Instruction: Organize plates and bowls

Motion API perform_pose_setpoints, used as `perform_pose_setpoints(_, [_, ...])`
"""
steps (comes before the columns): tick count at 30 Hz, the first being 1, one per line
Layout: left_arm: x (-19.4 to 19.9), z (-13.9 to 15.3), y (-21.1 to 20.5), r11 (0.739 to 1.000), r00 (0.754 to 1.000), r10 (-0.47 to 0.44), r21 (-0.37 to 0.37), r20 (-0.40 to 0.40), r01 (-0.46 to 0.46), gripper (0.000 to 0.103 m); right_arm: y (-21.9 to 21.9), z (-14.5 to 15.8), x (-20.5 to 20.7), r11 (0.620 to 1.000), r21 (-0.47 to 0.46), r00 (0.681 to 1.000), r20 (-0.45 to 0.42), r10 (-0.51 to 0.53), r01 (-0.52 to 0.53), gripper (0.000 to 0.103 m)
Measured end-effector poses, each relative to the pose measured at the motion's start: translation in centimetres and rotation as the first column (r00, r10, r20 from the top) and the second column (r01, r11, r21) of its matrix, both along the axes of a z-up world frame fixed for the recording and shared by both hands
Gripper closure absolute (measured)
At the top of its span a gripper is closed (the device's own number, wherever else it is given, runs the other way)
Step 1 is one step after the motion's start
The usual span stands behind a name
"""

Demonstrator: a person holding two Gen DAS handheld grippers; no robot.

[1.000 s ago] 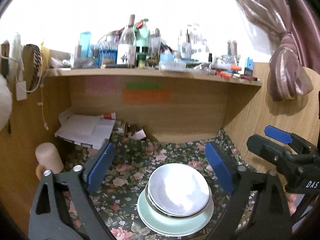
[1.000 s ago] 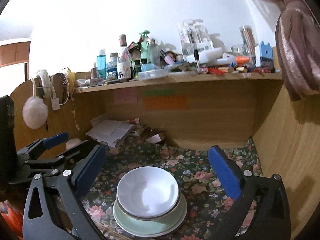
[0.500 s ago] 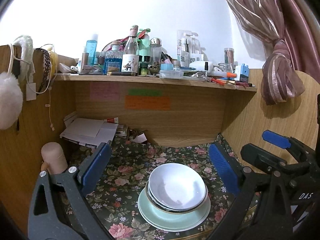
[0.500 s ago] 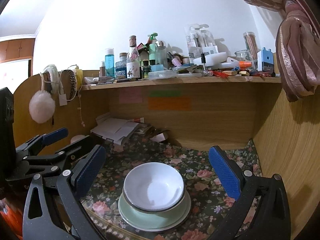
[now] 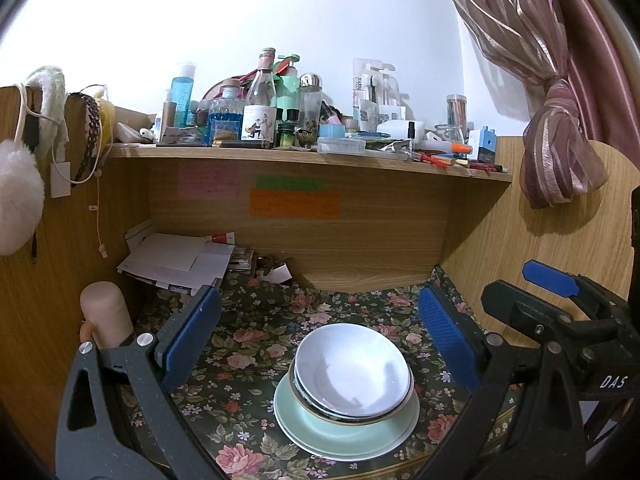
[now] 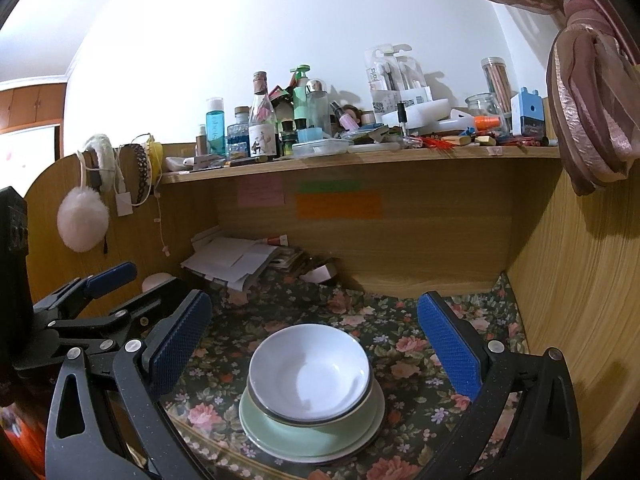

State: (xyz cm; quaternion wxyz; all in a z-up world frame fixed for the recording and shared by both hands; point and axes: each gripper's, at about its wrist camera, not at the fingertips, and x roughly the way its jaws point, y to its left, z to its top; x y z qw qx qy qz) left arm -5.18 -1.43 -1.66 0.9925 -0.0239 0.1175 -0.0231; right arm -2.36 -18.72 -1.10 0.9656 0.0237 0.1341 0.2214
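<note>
White bowl [image 5: 354, 368] stacked in a second bowl [image 5: 320, 406] on pale green plates [image 5: 308, 432], on the floral-covered bench [image 5: 240, 360].

The stack sits near the bench's front edge, below the cluttered wooden shelf [image 5: 280, 158]. The left gripper [image 5: 316, 340] hovers behind it with fingers [image 5: 188, 338] spread wide and holding nothing; the right gripper [image 6: 316, 340] likewise has its fingers [image 6: 448, 350] parted and empty, apart from the dishes. A pile of papers [image 5: 176, 260] lies at the back left corner.

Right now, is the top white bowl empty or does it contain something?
Empty. The white bowl shows only its bare glossy inside in both views.
</note>
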Motion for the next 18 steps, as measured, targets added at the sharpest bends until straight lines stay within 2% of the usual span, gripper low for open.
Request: perform_pose_setpoints(18, [0.04, 0.08, -0.22, 1.0, 1.0, -0.008, -0.001, 0.005, 0.008, 0.003, 0.1, 0.32, -0.07, 1.0, 0.013, 1.0, 0.0, -0.009, 0.009, 0.0])
